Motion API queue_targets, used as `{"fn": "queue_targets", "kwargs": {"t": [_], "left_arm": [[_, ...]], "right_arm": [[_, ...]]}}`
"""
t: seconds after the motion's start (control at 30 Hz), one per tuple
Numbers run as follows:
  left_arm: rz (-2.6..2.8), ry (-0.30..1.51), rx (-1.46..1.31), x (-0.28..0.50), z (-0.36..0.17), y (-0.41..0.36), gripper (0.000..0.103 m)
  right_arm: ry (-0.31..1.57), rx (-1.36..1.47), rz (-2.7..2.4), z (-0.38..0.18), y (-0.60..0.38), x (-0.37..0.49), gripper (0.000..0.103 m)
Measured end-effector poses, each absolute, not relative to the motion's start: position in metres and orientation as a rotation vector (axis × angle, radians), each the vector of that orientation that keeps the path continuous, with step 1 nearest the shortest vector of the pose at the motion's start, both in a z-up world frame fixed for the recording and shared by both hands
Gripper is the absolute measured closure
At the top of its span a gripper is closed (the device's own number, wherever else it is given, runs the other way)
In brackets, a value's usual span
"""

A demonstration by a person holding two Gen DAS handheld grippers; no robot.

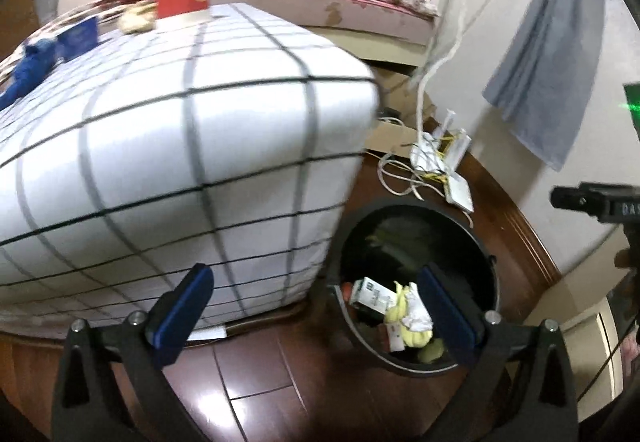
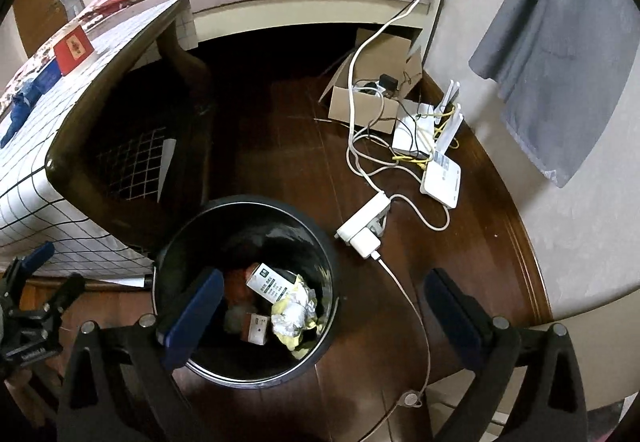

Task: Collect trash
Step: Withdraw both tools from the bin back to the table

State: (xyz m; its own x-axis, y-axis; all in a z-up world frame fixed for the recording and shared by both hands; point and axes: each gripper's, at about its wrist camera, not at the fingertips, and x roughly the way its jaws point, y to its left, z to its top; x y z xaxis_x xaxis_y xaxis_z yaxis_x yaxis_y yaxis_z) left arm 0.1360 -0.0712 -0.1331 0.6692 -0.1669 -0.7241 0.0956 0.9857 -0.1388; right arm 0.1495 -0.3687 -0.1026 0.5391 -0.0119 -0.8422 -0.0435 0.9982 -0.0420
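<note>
Dark wood floor (image 2: 280, 129), grid-clothed table (image 1: 180, 145).

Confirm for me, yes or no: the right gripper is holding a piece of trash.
No: the right gripper is open with nothing between its fingers, and the crumpled wrapper lies inside the black bin below.

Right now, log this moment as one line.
left gripper: open, empty | right gripper: open, empty | round black trash bin: holds crumpled wrappers

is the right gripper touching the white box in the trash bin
Apart. The right wrist view shows the right gripper open and empty above the trash bin, while the white box lies down inside among the trash.
</note>
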Motion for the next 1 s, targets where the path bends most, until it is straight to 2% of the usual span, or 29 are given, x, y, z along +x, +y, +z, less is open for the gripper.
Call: {"fn": "queue_targets", "kwargs": {"t": [1.0], "left_arm": [[0.014,0.743,-0.125,0.101,-0.081,0.000,0.001]], "right_arm": [[0.892,-0.049,0.056,-0.064,-0.336,0.130,0.001]]}}
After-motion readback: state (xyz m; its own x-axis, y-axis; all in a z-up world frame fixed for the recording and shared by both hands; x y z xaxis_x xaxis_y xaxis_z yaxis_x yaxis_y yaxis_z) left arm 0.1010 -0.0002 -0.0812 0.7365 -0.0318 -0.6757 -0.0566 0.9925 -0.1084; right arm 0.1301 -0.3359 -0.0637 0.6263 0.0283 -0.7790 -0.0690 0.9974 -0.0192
